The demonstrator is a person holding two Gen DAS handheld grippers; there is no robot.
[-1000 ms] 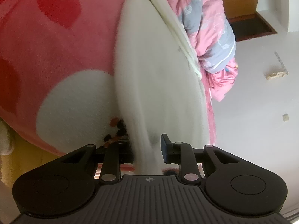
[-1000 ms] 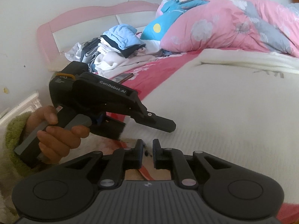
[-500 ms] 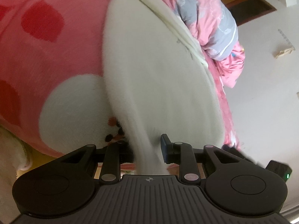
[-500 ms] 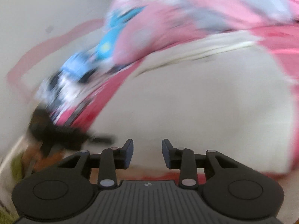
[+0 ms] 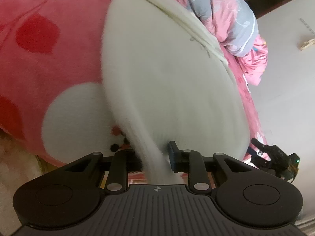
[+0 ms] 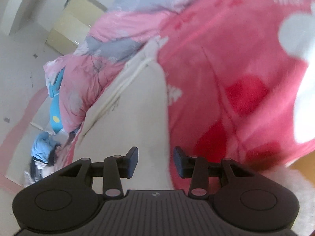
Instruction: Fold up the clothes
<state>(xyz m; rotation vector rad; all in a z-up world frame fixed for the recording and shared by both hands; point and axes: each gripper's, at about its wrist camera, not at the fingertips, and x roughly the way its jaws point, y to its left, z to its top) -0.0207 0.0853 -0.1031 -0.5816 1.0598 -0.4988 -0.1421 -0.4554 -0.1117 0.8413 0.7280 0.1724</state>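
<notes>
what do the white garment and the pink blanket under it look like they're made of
White garment: looks like soft fleece or fuzzy knit, matte, with faint ribbing and a fuzzy edge where the left gripper pinches it. Motion blur leaves the exact weave open.

Pink blanket: seems plush fleece, with a short matte nap and printed red and white patches.

A garment (image 5: 167, 74) lies on a blanket (image 5: 49, 59) across the bed, a bunched quilt (image 5: 226, 15) behind it and piled clothes (image 6: 42, 153) near the headboard (image 6: 19, 122).

Bunched quilt (image 5: 226, 13) blocks beyond white garment (image 5: 173, 82); pink blanket (image 5: 49, 63) leftward open.
</notes>
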